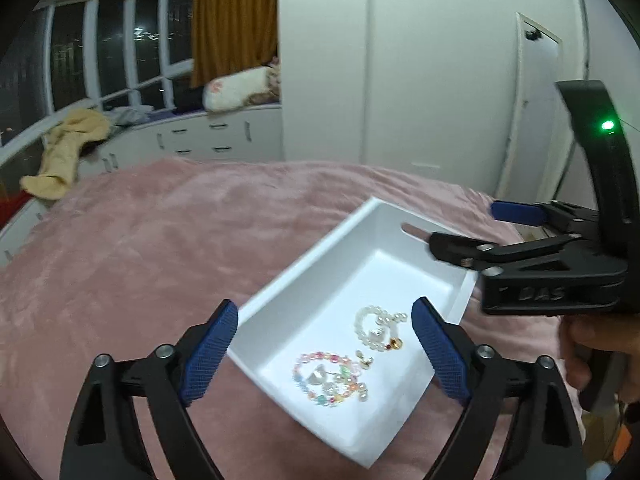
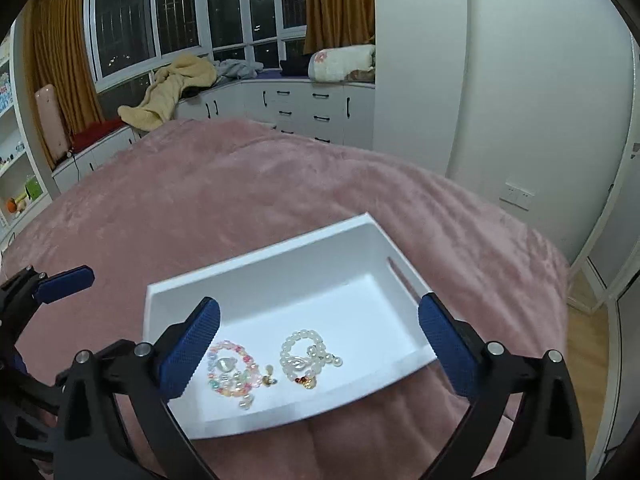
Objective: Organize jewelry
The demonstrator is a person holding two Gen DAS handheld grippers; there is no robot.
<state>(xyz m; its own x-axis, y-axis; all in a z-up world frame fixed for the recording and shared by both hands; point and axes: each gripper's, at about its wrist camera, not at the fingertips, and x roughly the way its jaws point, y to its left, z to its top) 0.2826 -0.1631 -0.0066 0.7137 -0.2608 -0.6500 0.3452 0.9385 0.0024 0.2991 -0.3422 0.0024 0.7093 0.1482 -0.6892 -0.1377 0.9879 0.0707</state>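
A white rectangular tray (image 1: 316, 276) (image 2: 260, 276) lies on the pink blanket. Inside it rest a multicoloured bead bracelet (image 1: 326, 378) (image 2: 230, 372), a white pearl bracelet (image 1: 378, 328) (image 2: 304, 352) with a small amber charm, and tiny gold earrings (image 1: 364, 360) (image 2: 270, 378). My left gripper (image 1: 324, 350) hangs open above the tray's near end, blue pads apart, nothing between them. My right gripper (image 2: 320, 348) is open too, over the jewelry, empty. In the left wrist view the right gripper (image 1: 476, 230) reaches in from the right over the tray's far corner, held by a hand.
The pink blanket (image 1: 160, 248) (image 2: 240, 184) covers the bed all around the tray. White drawers (image 2: 304, 108) and a window bench with a yellow towel (image 2: 172, 88) stand behind. A white wardrobe (image 1: 400, 60) and wall lie to the right.
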